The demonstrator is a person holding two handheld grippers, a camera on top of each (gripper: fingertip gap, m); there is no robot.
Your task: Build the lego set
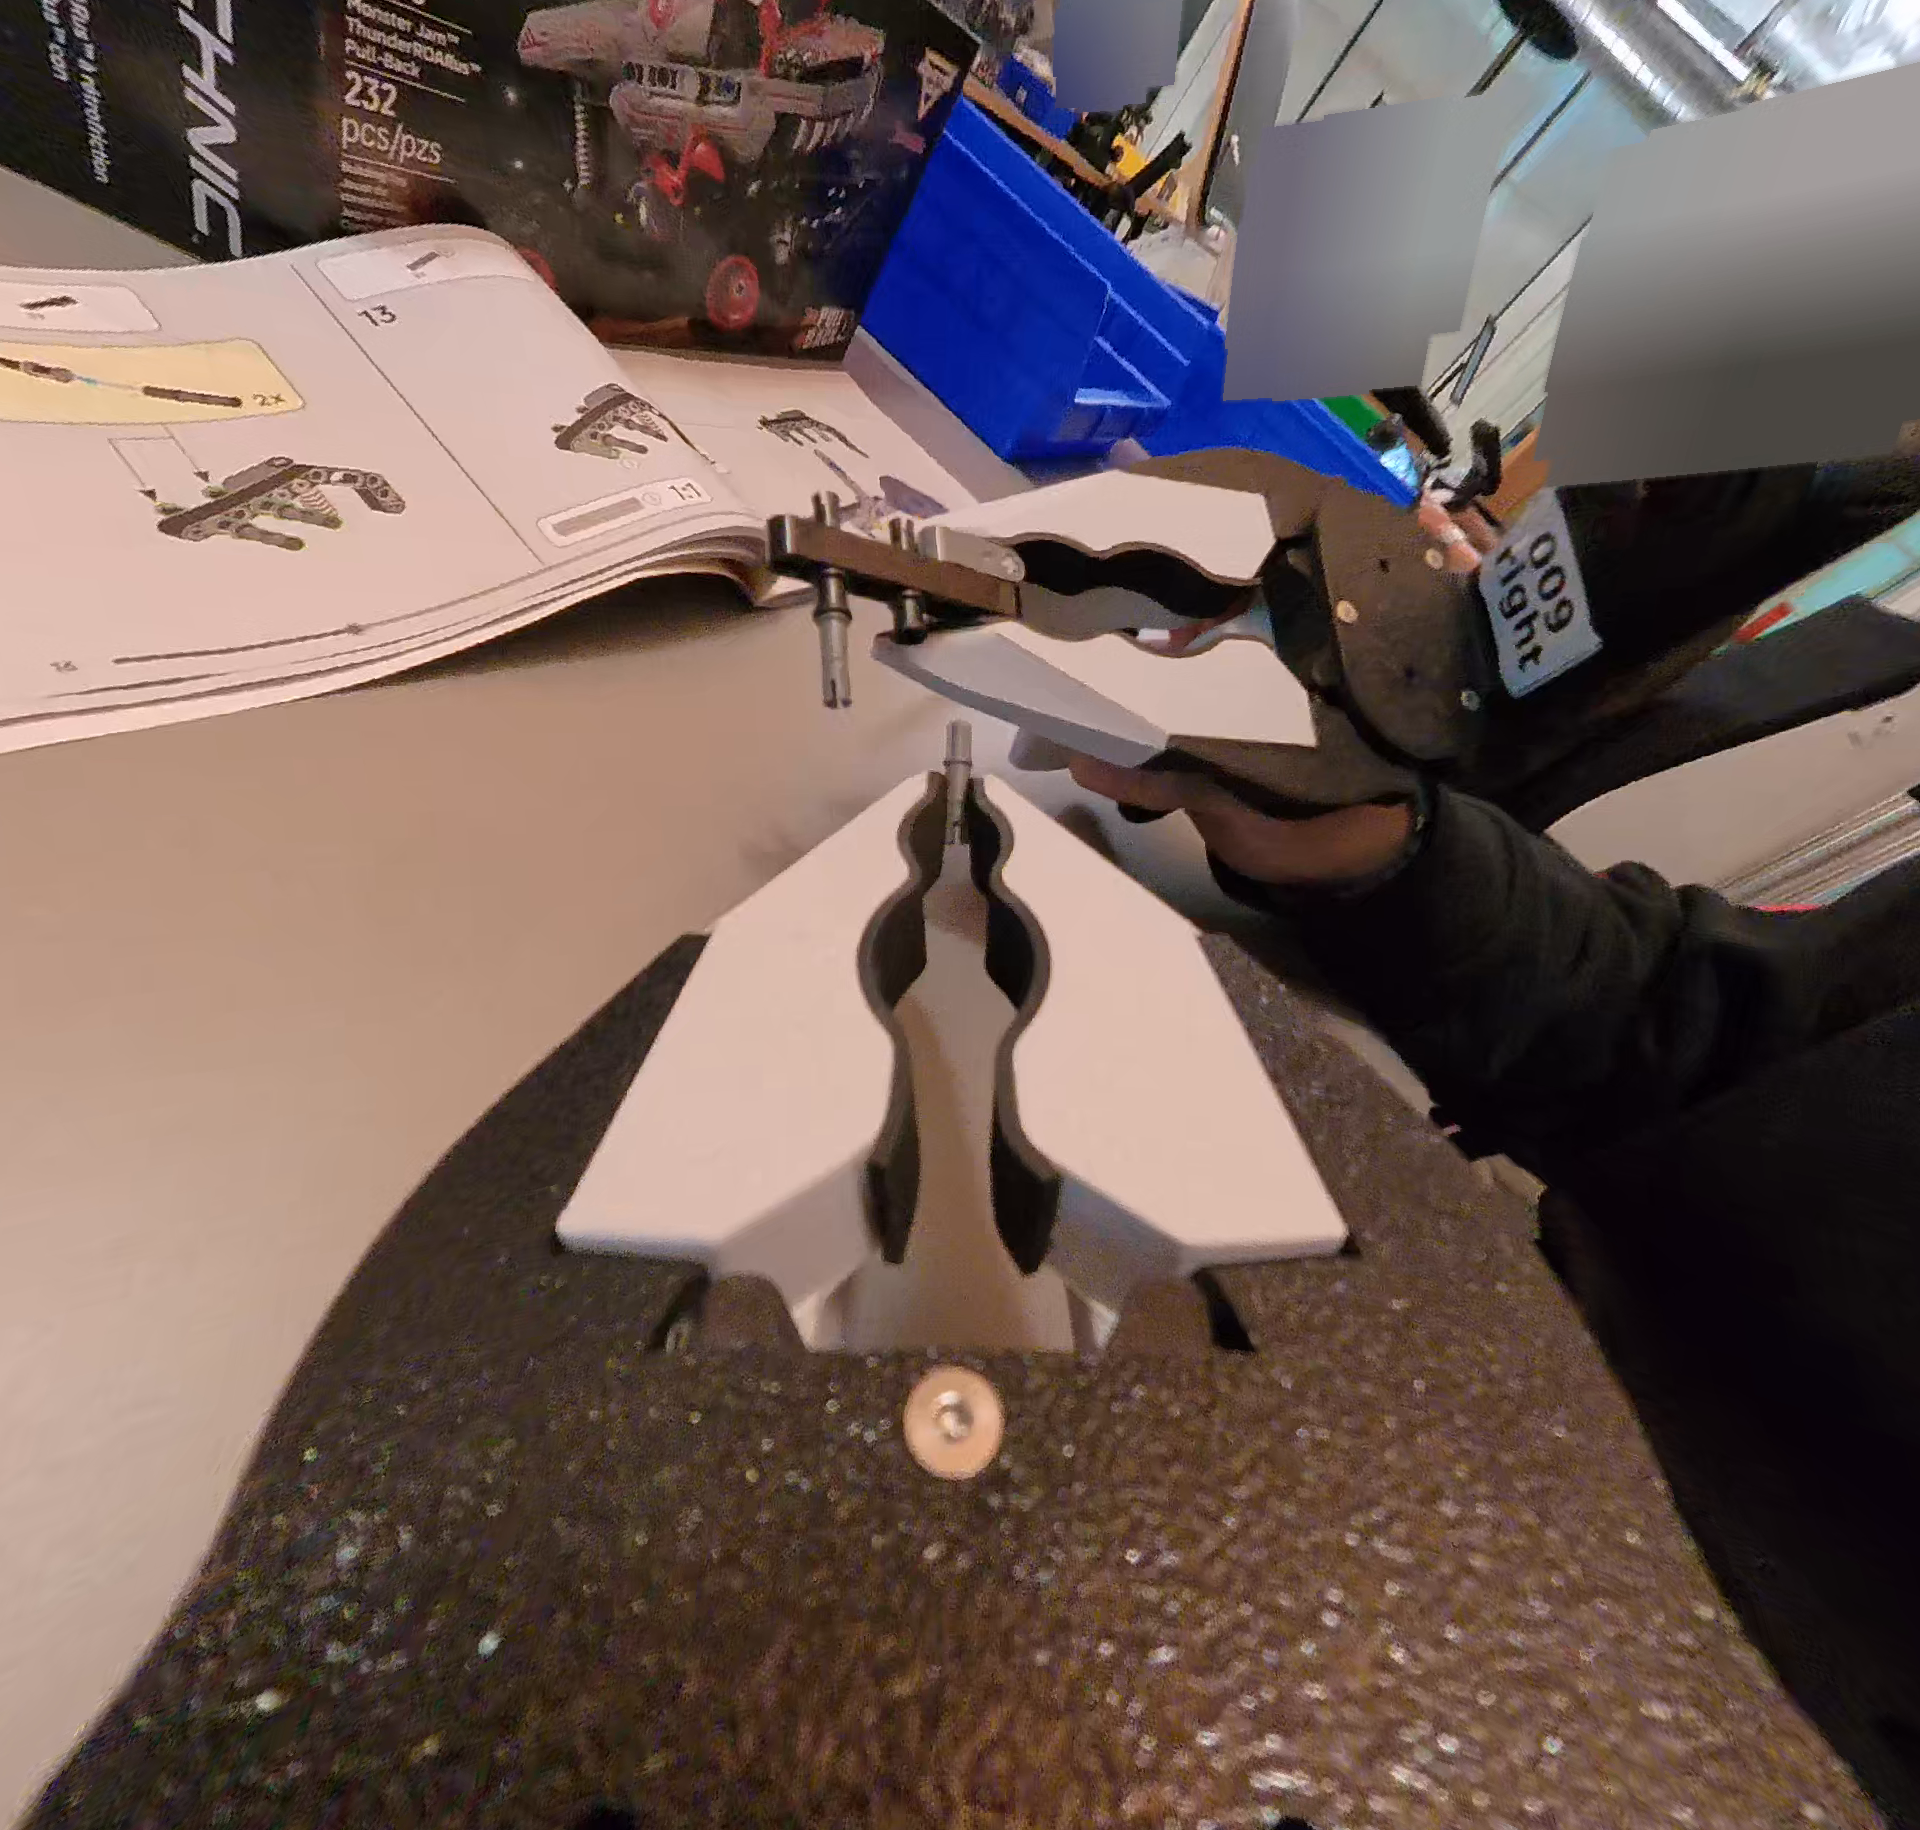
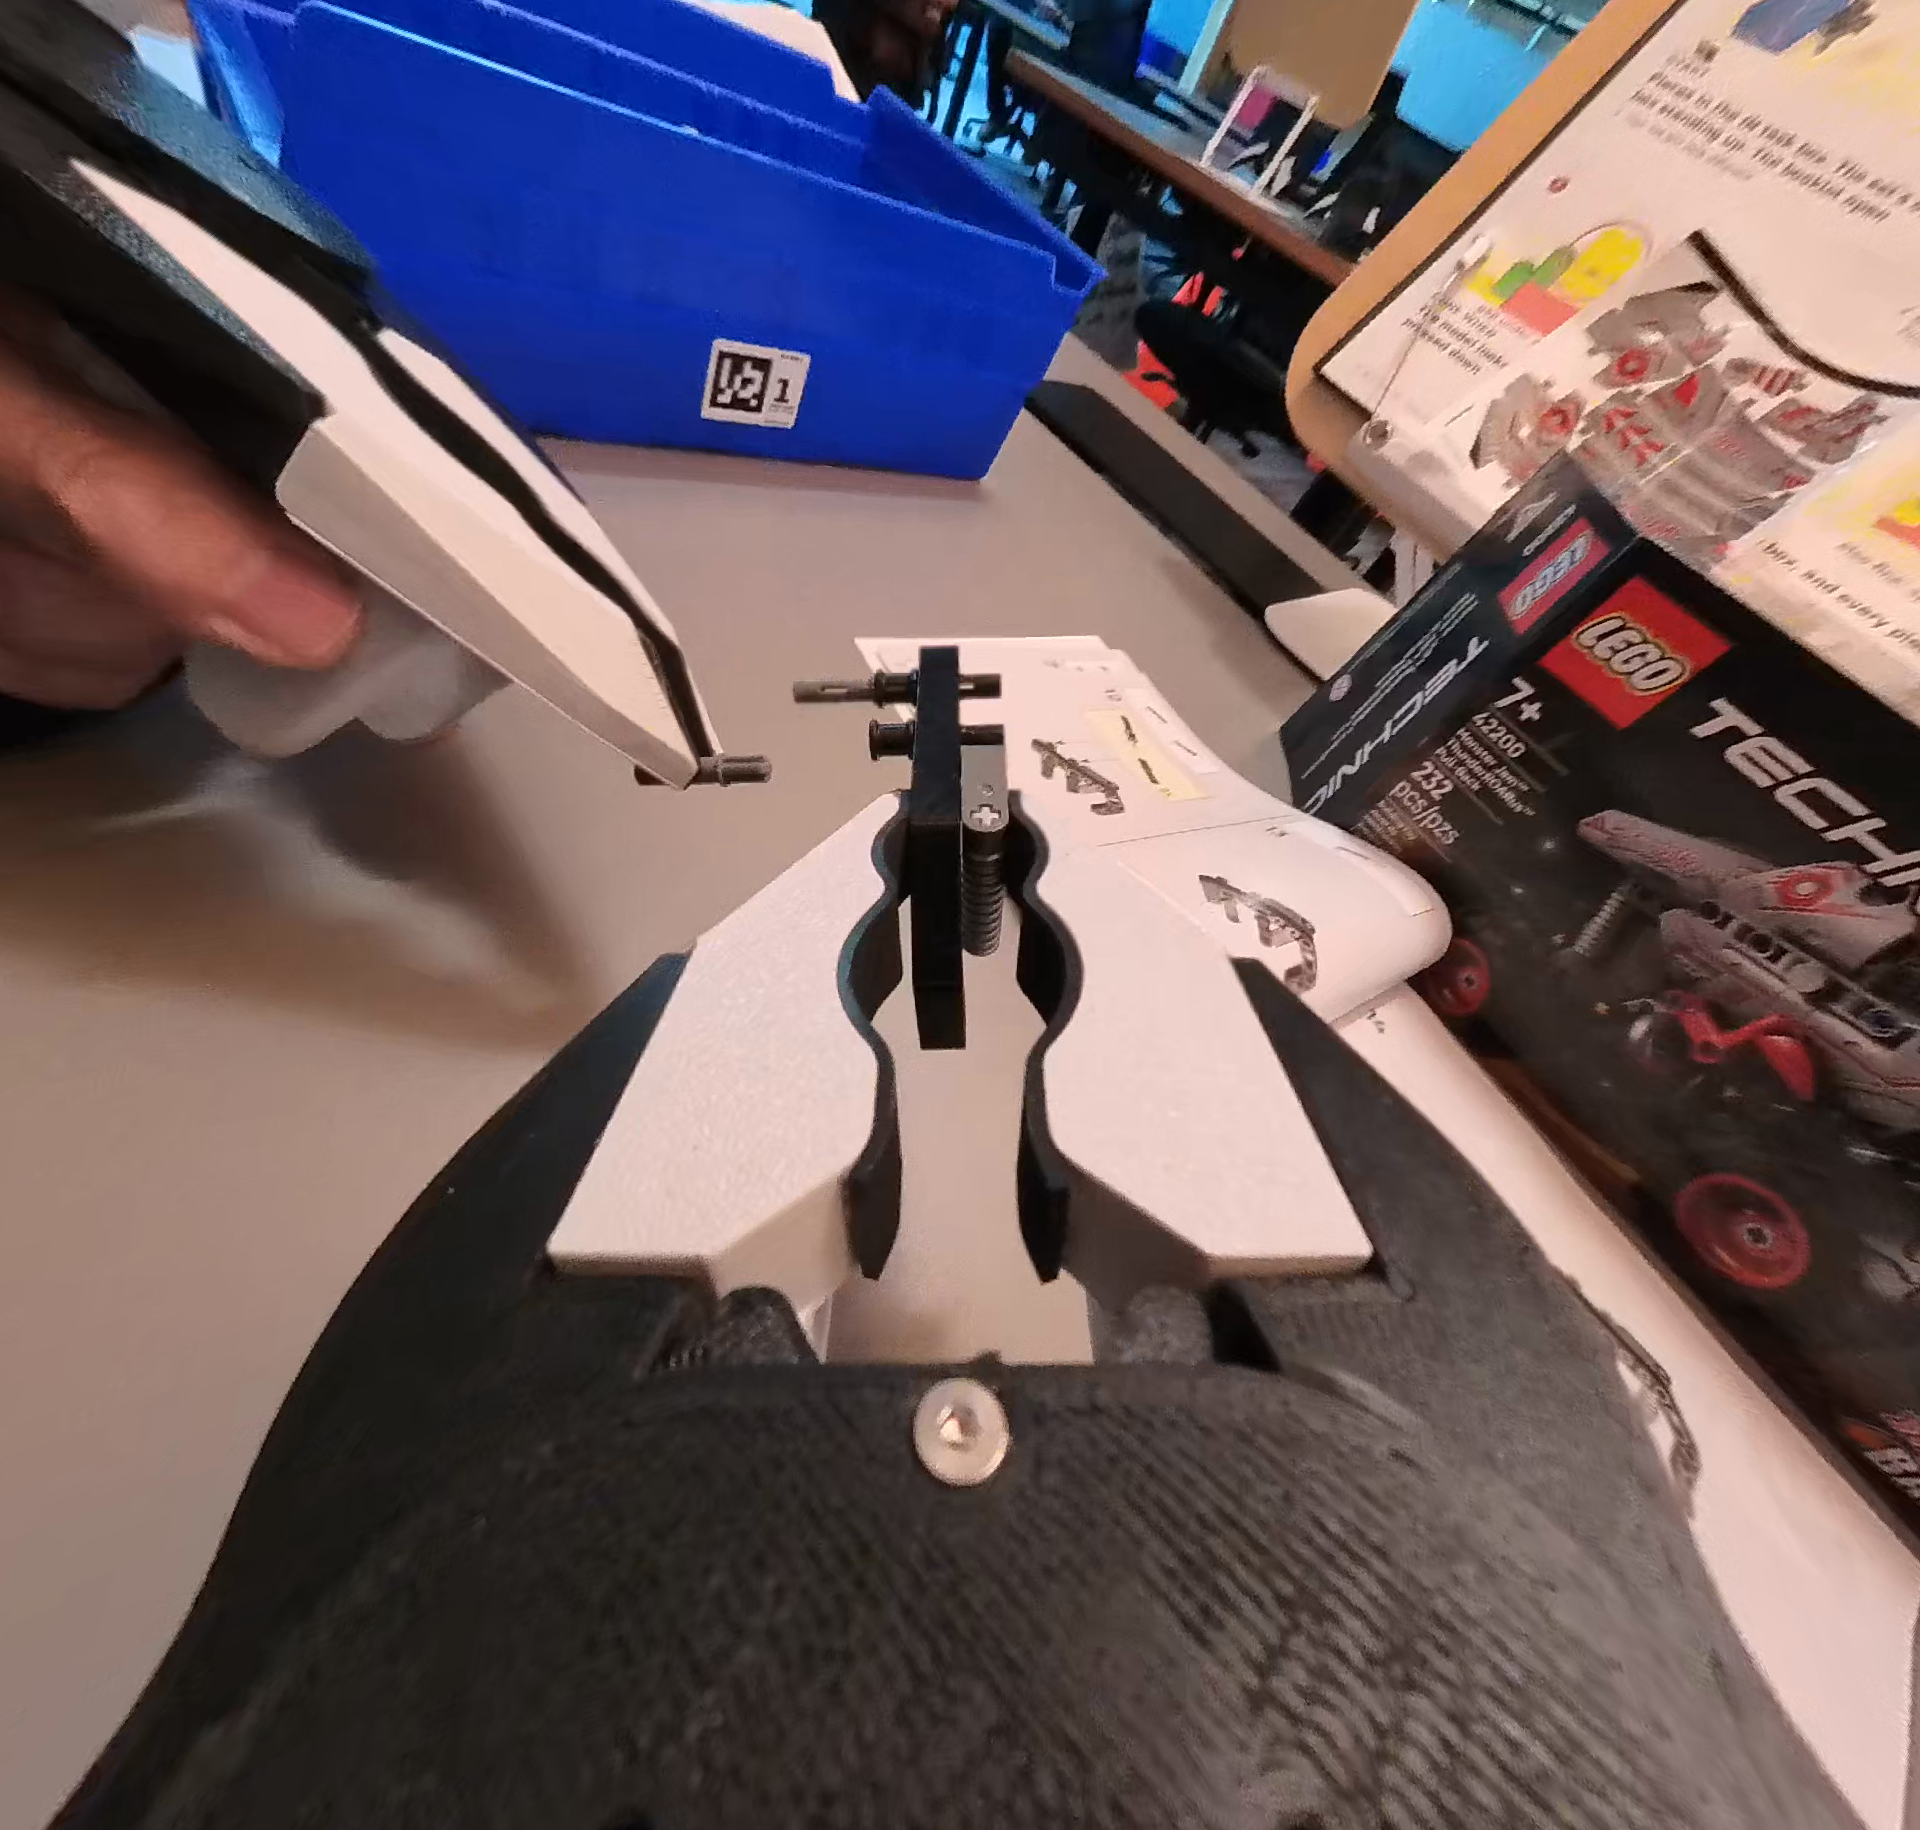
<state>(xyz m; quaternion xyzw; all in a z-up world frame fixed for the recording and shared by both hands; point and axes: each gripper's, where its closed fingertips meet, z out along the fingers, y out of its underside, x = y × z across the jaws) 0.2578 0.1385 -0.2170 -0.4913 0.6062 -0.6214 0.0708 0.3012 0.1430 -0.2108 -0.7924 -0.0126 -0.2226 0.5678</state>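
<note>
My left gripper (image 1: 958,804) is shut on a small grey pin (image 1: 957,767) that sticks out past its tips. It also shows in the right wrist view (image 2: 691,767), where the pin (image 2: 740,768) points right. My right gripper (image 2: 951,835) is shut on a black lego beam assembly (image 2: 938,845) with black pins, a grey axle and a spring part. In the left wrist view the right gripper (image 1: 935,596) holds the assembly (image 1: 883,575) just above and left of the grey pin, a short gap apart.
An open instruction booklet (image 1: 312,450) lies on the grey table (image 1: 312,949). The lego box (image 1: 582,118) stands behind it, also on the right in the right wrist view (image 2: 1662,845). A blue bin (image 2: 623,253) stands at the back. A printed board (image 2: 1662,274) leans behind the box. The grippers' ends are close to 5 cm from one another.
</note>
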